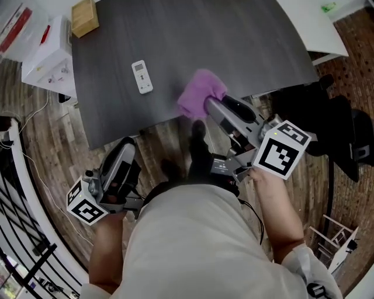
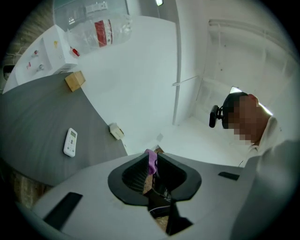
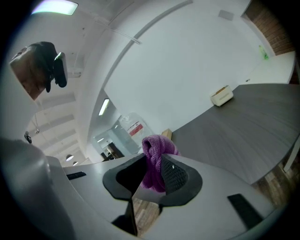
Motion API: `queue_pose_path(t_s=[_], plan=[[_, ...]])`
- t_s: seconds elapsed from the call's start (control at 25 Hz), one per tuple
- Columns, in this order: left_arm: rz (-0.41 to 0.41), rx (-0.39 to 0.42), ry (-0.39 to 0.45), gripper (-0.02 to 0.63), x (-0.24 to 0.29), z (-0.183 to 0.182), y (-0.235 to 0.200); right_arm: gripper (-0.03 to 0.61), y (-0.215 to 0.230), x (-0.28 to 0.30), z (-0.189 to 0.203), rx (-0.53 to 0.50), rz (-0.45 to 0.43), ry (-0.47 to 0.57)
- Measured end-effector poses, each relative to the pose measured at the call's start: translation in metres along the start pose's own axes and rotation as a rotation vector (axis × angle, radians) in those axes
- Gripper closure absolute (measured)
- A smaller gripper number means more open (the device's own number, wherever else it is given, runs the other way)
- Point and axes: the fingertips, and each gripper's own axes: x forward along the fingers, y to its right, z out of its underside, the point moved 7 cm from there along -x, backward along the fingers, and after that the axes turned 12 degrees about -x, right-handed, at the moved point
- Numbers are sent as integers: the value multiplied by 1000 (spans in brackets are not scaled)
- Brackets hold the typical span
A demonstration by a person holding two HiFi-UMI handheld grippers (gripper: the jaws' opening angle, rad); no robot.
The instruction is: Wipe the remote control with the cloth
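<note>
"Is the remote [image 1: 142, 76] wiped yet?"

"No, wiping hasn't begun. It lies alone on the grey table [image 1: 245, 41], upper left. The right tongs [image 1: 208, 106] pinch the purple cloth [image 1: 201, 92] at the middle, well apart from it. The left tongs [image 1: 125, 150], lower left, are squeezed together, seemingly empty."

"How many things?"

"One remote, one cloth, two tongs."

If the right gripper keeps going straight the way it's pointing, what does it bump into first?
Probably the grey table. The right gripper, clamped on the purple cloth, seems to tilt slightly down across it, toward the wooden block at the far edge. Depth is hard to judge.
</note>
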Motion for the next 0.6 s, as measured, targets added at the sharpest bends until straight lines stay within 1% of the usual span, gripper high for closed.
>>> queue_pose_path(t_s=[0.12, 0.28, 0.4, 0.6], plan=[[77, -12, 14, 557, -19, 9, 20, 474, -28, -24, 3, -22, 31, 41], [180, -2, 6, 557, -27, 19, 48, 476, -48, -54, -8, -94, 65, 86], [200, 22, 7, 556, -28, 28, 60, 476, -52, -69, -14, -128, 68, 100], [237, 38, 37, 555, -24, 47, 78, 476, -49, -90, -19, -138, 44, 104]])
